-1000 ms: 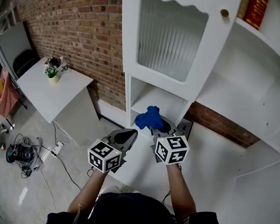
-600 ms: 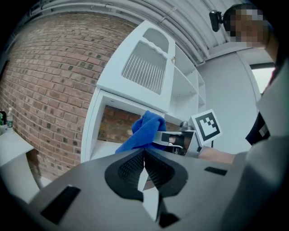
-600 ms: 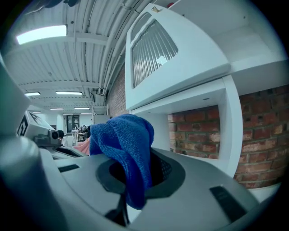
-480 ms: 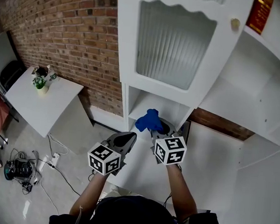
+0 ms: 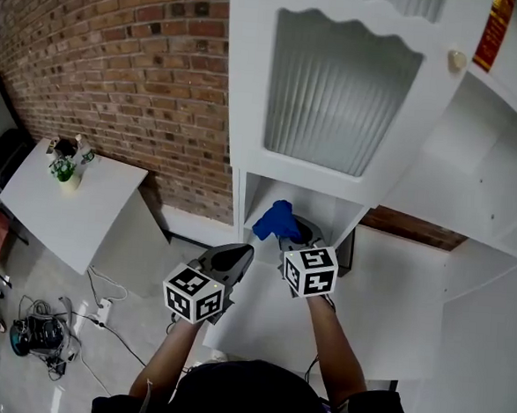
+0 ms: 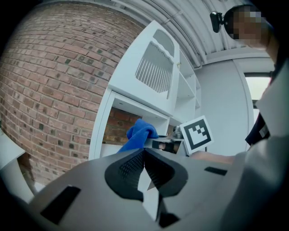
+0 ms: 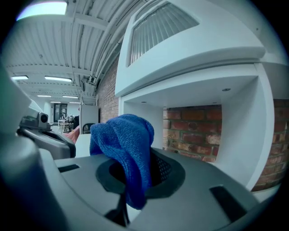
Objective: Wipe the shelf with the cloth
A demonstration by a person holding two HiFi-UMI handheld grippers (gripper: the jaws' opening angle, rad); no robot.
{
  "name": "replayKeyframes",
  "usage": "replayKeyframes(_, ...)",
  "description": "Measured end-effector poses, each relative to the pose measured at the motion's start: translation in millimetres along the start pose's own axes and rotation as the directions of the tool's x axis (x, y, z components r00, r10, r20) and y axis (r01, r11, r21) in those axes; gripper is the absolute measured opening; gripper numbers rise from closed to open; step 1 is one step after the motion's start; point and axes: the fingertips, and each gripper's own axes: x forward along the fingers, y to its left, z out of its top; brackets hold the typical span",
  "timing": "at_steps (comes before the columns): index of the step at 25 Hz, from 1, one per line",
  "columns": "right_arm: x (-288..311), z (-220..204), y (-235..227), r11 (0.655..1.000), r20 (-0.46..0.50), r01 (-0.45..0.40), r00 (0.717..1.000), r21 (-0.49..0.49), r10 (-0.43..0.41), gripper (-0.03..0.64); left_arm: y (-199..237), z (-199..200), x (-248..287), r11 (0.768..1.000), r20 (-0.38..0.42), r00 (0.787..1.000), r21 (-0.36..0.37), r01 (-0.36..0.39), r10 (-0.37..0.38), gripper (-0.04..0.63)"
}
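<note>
R gripper (image 5: 284, 239) fingers clamp blue cloth (image 7: 128, 140); L gripper (image 6: 144, 158) fingers closed, empty. Shelf (image 5: 328, 217) mostly hidden behind it.

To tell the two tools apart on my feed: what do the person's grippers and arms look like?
Both the left gripper and right gripper are grey moulded plastic, tapering to jaws lined with dark ribbed pads. Each carries a white cube printed with black square markers. No cables show. The person wears a dark top; forearms are unsleeved.
</note>
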Motion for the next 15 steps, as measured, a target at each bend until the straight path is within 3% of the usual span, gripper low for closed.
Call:
replayKeyframes(10, 34.6, -12.8, -2.4, 0.998, -0.070, 0.054, 0.996, -0.040, -0.057, 0.063, 13.9, 15.1, -3.2, 0.997, -0.011, 0.999, 0.066, 0.039, -0.039, 0.017)
replayKeyframes(15, 50.0, -12.9, -6.6, 0.993, -0.099, 0.081, 0.991, -0.083, -0.089, 0.061, 22.4, 18.7, -4.6, 0.997, -0.005, 0.999, 0.055, 0.054, -0.054, 0.017)
